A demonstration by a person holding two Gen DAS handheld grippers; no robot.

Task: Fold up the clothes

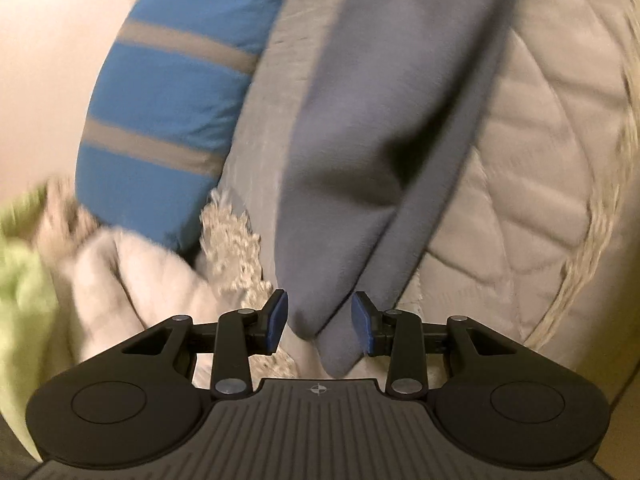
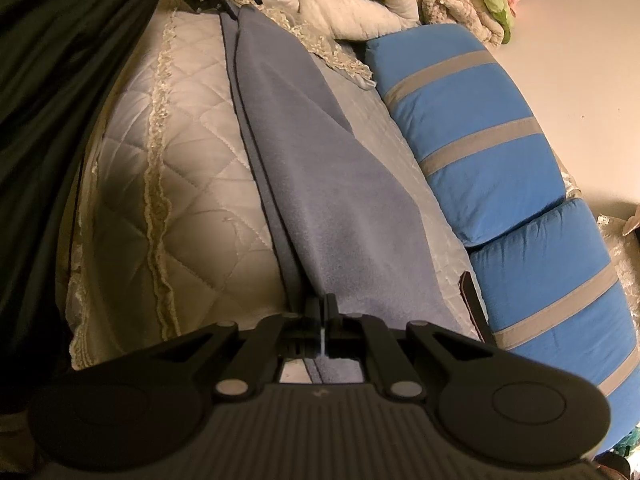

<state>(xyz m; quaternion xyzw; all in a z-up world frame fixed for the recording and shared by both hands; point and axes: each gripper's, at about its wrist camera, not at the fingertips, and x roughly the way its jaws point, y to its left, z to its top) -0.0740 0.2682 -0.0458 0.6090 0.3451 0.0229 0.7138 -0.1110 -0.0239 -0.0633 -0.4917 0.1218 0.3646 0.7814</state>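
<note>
while the right claw (image 2: 323, 312) pinches one end of a grey-blue garment (image 2: 304, 184) stretched lengthwise over the quilted bed cover (image 2: 180, 184), the left claw (image 1: 320, 320) hangs spread around the far corner, a grasp likely needed before folding.

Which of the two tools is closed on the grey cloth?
The right tool: its fingers pinch the grey cloth. The left tool is open, the cloth's end merely between its blue pads.

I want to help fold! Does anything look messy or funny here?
One thing: the left gripper is open, with the grey cloth loose between its pads, while the right gripper pinches the other end.
</note>
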